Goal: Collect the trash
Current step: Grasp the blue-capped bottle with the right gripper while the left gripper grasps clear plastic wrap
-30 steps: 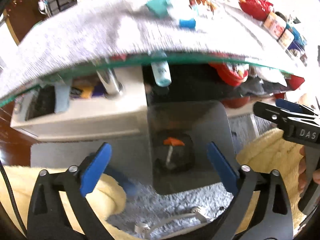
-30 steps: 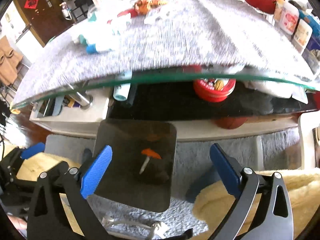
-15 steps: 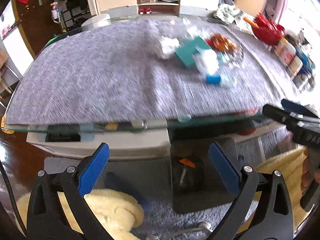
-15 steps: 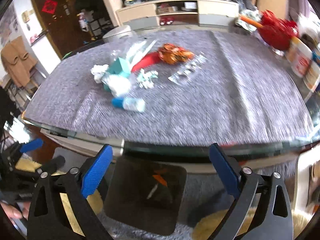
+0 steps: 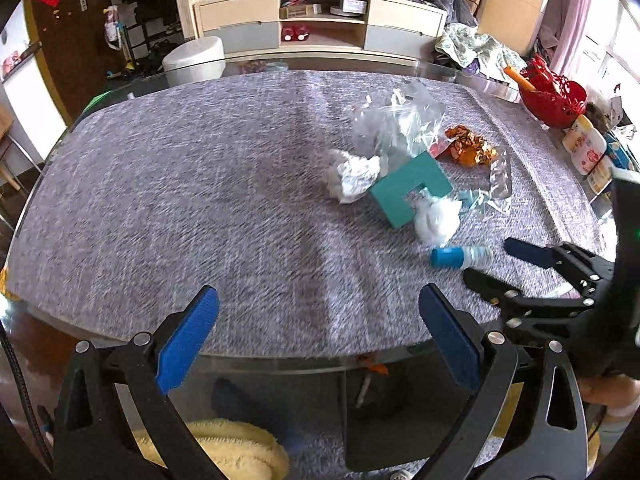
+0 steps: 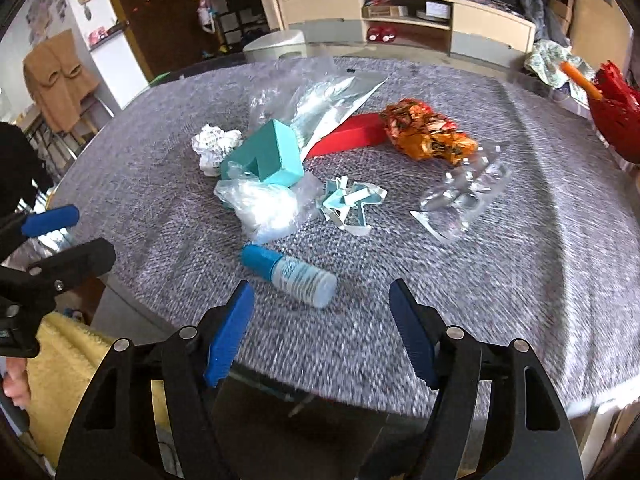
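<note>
Trash lies in a heap on the grey table cloth [image 6: 500, 272]: a teal box [image 6: 266, 156], crumpled paper [image 6: 214, 146], a clear plastic bag [image 6: 264, 204], teal scraps [image 6: 348, 204], an orange wrapper [image 6: 430, 136], a red box [image 6: 348, 136] and a clear blister tray [image 6: 464, 196]. A small blue-capped bottle [image 6: 288, 276] lies on its side just ahead of my right gripper [image 6: 321, 300]. Its jaws are closing with nothing between the pads. My left gripper [image 5: 318, 308] hangs open and empty over the table's near edge, left of the heap [image 5: 412, 188].
A dark bin [image 5: 384, 432] with a little trash in it shows through the glass below the table's front edge. A red basket [image 5: 554, 100] and jars [image 5: 584, 148] stand at the right rim. A yellow fluffy thing [image 5: 224, 448] lies on the floor.
Both grippers have risen from over the bin below the table edge to above the table top. The right gripper's jaws have narrowed and now face the bottle.
</note>
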